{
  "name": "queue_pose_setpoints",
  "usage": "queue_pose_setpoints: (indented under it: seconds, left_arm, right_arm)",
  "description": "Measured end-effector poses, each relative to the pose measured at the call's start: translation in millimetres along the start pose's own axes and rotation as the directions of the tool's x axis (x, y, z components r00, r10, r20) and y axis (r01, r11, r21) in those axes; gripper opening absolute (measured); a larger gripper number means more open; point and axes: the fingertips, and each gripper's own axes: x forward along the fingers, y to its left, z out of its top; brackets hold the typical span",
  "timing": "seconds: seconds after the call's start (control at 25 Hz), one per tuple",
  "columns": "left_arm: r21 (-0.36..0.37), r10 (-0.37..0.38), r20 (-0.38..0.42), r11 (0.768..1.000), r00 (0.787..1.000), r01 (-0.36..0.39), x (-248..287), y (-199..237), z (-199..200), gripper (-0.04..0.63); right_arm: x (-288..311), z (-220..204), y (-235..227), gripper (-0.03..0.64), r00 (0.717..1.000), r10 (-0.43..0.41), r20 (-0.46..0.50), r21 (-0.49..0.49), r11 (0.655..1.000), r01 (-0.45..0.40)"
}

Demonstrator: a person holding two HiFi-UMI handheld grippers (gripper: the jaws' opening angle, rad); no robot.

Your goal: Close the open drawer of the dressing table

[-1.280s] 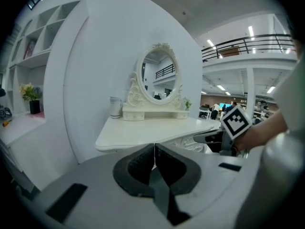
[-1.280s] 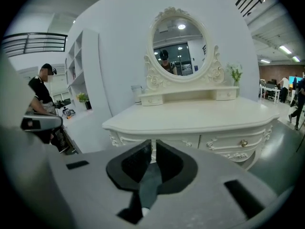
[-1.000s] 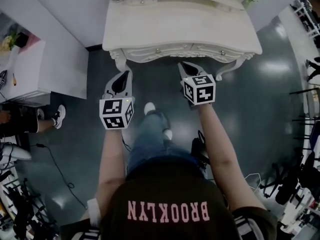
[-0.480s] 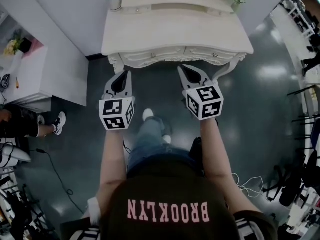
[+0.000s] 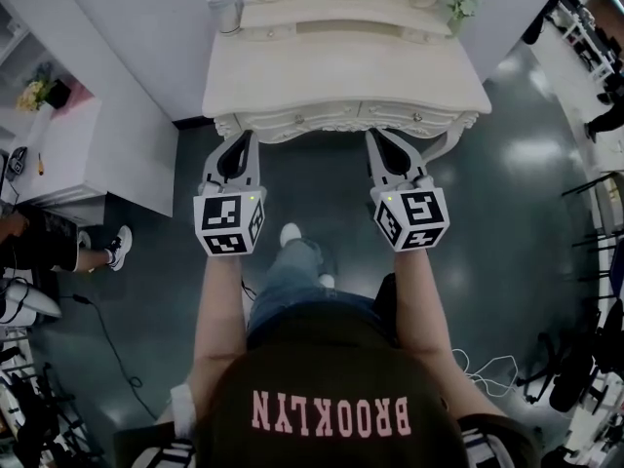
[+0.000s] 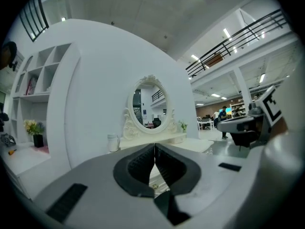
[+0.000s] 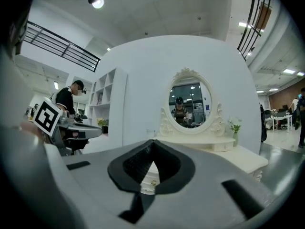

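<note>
Head view looks down on the cream dressing table [image 5: 341,71]. Its drawer fronts [image 5: 390,117], carved in scrolls with small round knobs, sit flush under the smooth worktop edge. None juts out, so the drawer lies shut as far as this shows. The left gripper [image 5: 242,139] and right gripper [image 5: 378,136] hover level near that front, their fingers [image 6: 140,165] pressed together on nothing. I judge no push is left. The finger pads are dark and ribbed, in hard grey shells, above a glossy floor [image 5: 507,193].

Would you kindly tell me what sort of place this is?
Probably a large hall or lab with a staged bedroom corner: a cream dressing table and oval mirror against a white partition wall, and a mezzanine railing overhead.
</note>
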Motion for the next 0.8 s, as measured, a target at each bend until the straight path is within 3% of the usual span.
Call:
queue_pose_setpoints:
  seconds: [0.8]
  left_arm:
    - [0.016,0.026,0.077,0.999,0.997,-0.028,-7,11,39,0.005]
  right_arm:
    - [-13,29,-11,-0.003,0.998,-0.039,0.055,-0.007,0.999,0.04]
